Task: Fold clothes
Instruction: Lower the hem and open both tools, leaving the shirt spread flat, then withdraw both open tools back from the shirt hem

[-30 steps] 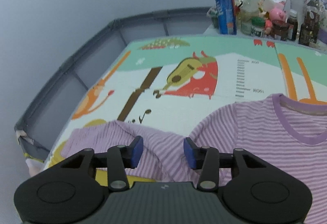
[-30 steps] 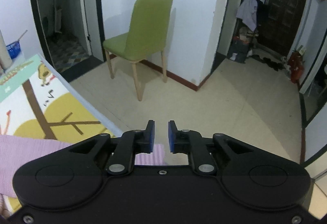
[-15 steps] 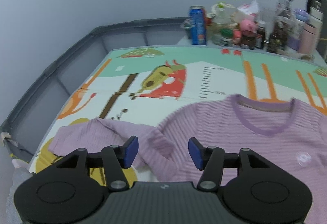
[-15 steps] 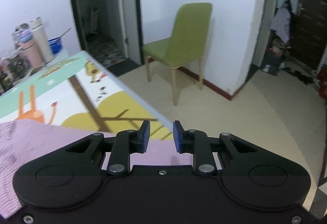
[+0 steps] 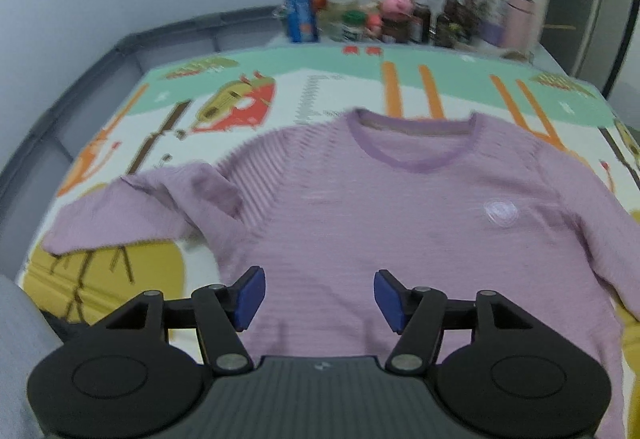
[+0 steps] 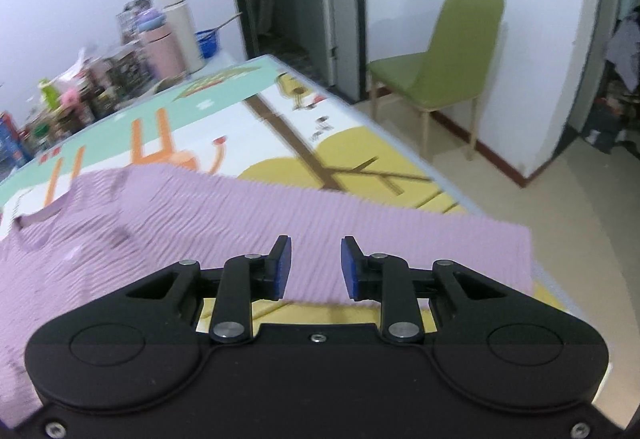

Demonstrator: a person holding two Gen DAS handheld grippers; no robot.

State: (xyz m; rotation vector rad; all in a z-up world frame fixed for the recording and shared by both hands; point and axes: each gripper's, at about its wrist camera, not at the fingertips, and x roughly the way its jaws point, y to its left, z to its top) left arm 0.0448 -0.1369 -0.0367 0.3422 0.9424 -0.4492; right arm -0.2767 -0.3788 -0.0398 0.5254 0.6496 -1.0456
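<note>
A purple striped long-sleeved shirt (image 5: 400, 219) lies face up and spread on a colourful play mat (image 5: 320, 95), collar toward the far side. In the left wrist view its left sleeve (image 5: 152, 207) is bent and creased. My left gripper (image 5: 316, 297) hovers over the lower body of the shirt; its jaws are opening and nothing is between them. In the right wrist view the other sleeve (image 6: 420, 239) stretches flat toward the mat's right edge. My right gripper (image 6: 315, 267) hangs just above that sleeve, open a little, with no cloth between the pads.
Bottles, a blue can (image 5: 300, 9) and jars crowd the far edge of the mat. A grey padded rail (image 5: 80, 79) runs along the left and back. A green chair (image 6: 448, 59) stands on the tiled floor past the right edge.
The left gripper moved right, from the bent sleeve to over the shirt's body, and its jaws widened. The right gripper swung left from the floor and chair onto the right sleeve, jaws slightly wider.
</note>
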